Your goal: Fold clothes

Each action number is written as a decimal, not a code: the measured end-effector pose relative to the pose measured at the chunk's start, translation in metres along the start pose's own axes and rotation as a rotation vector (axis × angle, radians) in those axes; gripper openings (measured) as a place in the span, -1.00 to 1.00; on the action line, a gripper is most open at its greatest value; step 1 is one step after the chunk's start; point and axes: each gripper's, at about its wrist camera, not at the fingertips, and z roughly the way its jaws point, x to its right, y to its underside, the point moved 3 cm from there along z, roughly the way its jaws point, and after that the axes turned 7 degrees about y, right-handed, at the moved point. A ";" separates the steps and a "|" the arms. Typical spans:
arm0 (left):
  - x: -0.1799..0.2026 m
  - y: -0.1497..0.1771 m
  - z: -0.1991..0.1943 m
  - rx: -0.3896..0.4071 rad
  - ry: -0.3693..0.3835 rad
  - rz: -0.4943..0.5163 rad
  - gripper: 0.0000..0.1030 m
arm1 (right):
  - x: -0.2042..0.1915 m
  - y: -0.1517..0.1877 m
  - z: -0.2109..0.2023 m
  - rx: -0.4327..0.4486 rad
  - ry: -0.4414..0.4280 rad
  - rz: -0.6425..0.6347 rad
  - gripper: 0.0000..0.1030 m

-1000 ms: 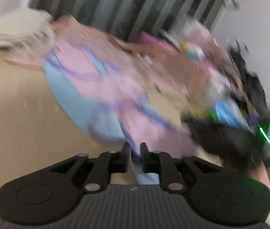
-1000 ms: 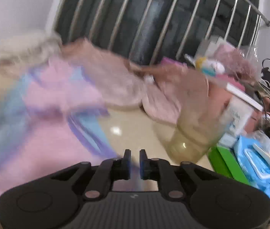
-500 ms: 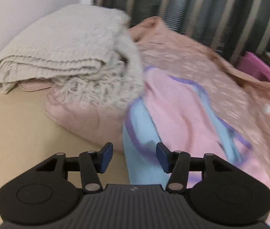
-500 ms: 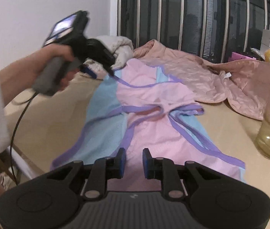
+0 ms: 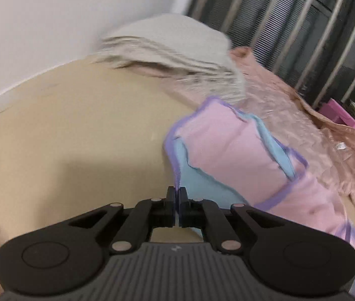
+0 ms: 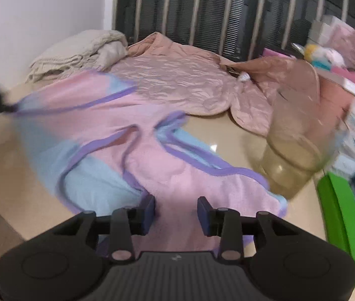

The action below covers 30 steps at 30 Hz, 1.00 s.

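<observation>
A pink and light-blue garment (image 6: 152,135) with purple trim lies spread on the beige table (image 5: 64,138). My left gripper (image 5: 176,195) is shut on the garment's (image 5: 227,150) purple-trimmed edge at its near left corner. In the right wrist view that gripper (image 6: 4,106) is a black blur at the far left, with the cloth stretched toward it. My right gripper (image 6: 176,210) hovers low over the garment's near pink part. Its jaws are opening, and the cloth lies between the pads without being pinched.
A folded beige knitted blanket (image 6: 77,50) sits at the back left. A pink quilted garment (image 6: 182,82) lies behind. A clear plastic cup (image 6: 290,150) stands at the right, beside a green box (image 6: 345,220) and clutter. Window bars close the back.
My left gripper went from open to shut on the garment's edge and swung left over the table. My right gripper's jaws spread wider and the view turned right toward the cup.
</observation>
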 end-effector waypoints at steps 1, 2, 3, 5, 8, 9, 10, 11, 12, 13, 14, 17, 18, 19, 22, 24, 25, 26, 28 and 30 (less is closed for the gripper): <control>-0.009 0.012 -0.015 0.002 -0.006 -0.022 -0.91 | -0.003 -0.006 0.006 0.003 -0.003 -0.023 -0.33; -0.014 0.021 -0.028 0.013 -0.004 -0.016 -0.90 | -0.006 -0.011 0.012 0.005 -0.007 -0.046 -0.33; -0.017 0.026 -0.039 0.024 -0.015 0.002 -0.75 | -0.008 -0.018 0.018 0.003 -0.005 -0.066 -0.32; -0.026 0.022 -0.051 0.072 -0.026 0.013 -0.17 | -0.015 -0.032 0.025 -0.012 0.017 -0.105 -0.33; -0.043 0.004 -0.057 0.163 -0.113 0.020 -0.15 | -0.029 -0.055 0.020 0.032 0.017 -0.133 -0.29; -0.046 -0.001 -0.057 0.177 -0.100 0.010 -0.15 | -0.038 -0.064 0.012 0.066 -0.025 -0.123 -0.29; -0.049 -0.005 -0.057 0.186 -0.082 0.001 -0.15 | -0.050 -0.074 0.006 0.093 -0.080 -0.125 -0.29; -0.048 -0.007 -0.053 0.174 -0.041 -0.002 -0.15 | -0.064 -0.081 0.002 0.116 -0.129 -0.145 -0.29; -0.046 -0.009 -0.050 0.161 -0.003 0.000 -0.15 | -0.082 -0.089 0.001 0.139 -0.171 -0.190 -0.29; -0.039 -0.007 -0.045 0.144 0.024 0.028 -0.15 | -0.102 -0.099 0.001 0.161 -0.211 -0.242 -0.29; -0.033 -0.005 -0.040 0.126 0.051 0.056 -0.15 | -0.122 -0.108 0.001 0.183 -0.251 -0.294 -0.28; -0.019 -0.001 -0.025 0.097 0.059 0.134 -0.14 | -0.177 -0.146 0.029 0.197 -0.361 -0.388 -0.14; -0.021 -0.001 -0.022 0.090 0.043 0.126 -0.14 | -0.191 -0.161 0.044 0.179 -0.386 -0.383 -0.04; -0.024 -0.002 -0.020 0.083 0.028 0.117 -0.15 | -0.204 -0.176 0.059 0.161 -0.411 -0.378 -0.02; -0.028 0.003 -0.020 0.082 0.006 0.119 -0.16 | -0.231 -0.199 0.100 0.017 -0.422 -0.376 -0.05; -0.028 0.006 -0.022 0.085 -0.002 0.141 -0.16 | -0.243 -0.209 0.124 -0.073 -0.411 -0.389 -0.07; -0.028 0.006 -0.022 0.086 -0.004 0.155 -0.16 | -0.250 -0.214 0.136 -0.117 -0.405 -0.395 -0.14; -0.029 0.006 -0.021 0.091 -0.003 0.160 -0.16 | -0.252 -0.214 0.141 -0.146 -0.401 -0.400 -0.38; -0.031 0.005 -0.021 0.096 -0.005 0.170 -0.16 | -0.256 -0.210 0.150 -0.195 -0.394 -0.409 -0.84; -0.031 0.004 -0.019 0.097 -0.015 0.185 -0.16 | -0.260 -0.208 0.147 -0.177 -0.358 -0.433 -0.93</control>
